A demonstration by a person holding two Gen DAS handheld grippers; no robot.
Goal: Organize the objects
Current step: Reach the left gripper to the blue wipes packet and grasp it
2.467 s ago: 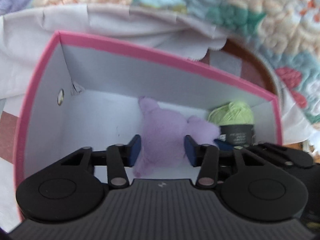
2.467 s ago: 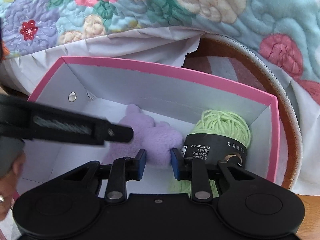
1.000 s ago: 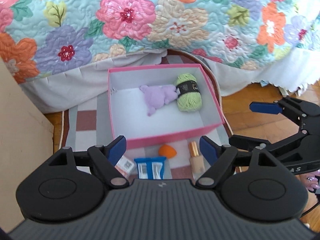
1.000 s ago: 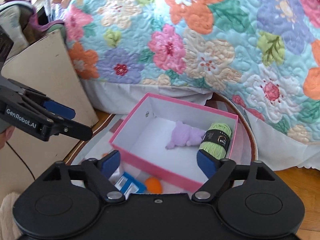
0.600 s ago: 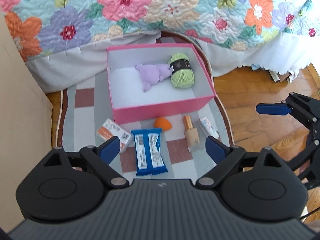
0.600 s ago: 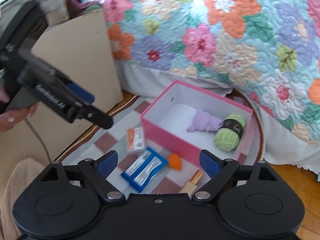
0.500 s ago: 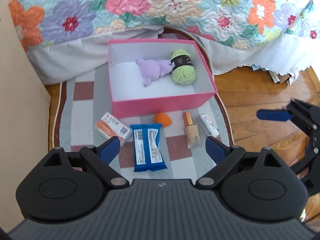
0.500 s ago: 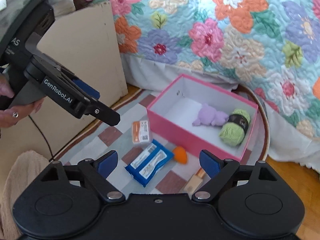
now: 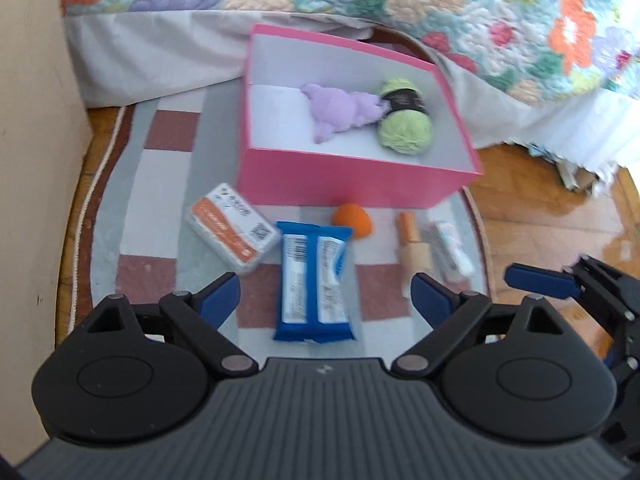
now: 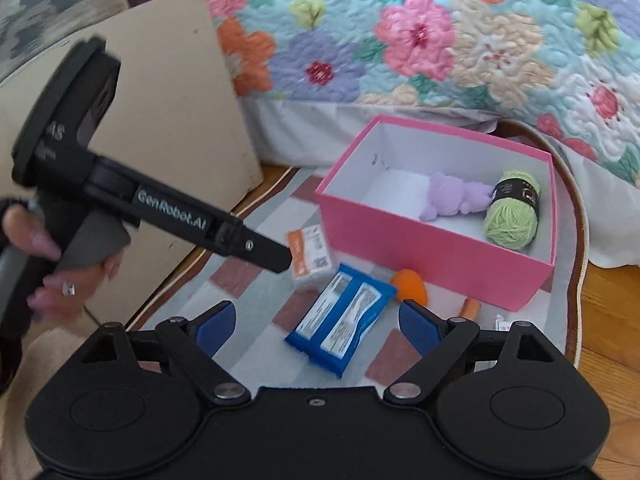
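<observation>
A pink box [image 9: 360, 184] [image 10: 420, 240] on the rug holds a purple plush [image 9: 344, 114] [image 10: 452, 198] and a green yarn ball [image 9: 406, 132] [image 10: 512, 220]. In front of it lie an orange-white carton [image 9: 234, 234] [image 10: 310, 256], a blue packet [image 9: 314, 284] [image 10: 342, 328], an orange sponge [image 9: 354, 220] [image 10: 410, 284], a foundation bottle [image 9: 414, 248] and a small white tube [image 9: 452, 250]. My left gripper [image 9: 326, 298] hangs open above the blue packet. My right gripper [image 10: 316, 326] is open too, over the same packet from the right.
A flowered quilt [image 10: 440, 40] with a white skirt hangs behind the box. A beige board [image 9: 36, 160] stands at the left. The checked round rug [image 9: 168, 168] ends at bare wooden floor [image 9: 552, 208] on the right. A person's hand [image 10: 48, 248] grips the left handle.
Both grippers have let go inside the box, pulled back and then sunk toward the items on the rug. The left jaws have widened. The plush and yarn stay in the box.
</observation>
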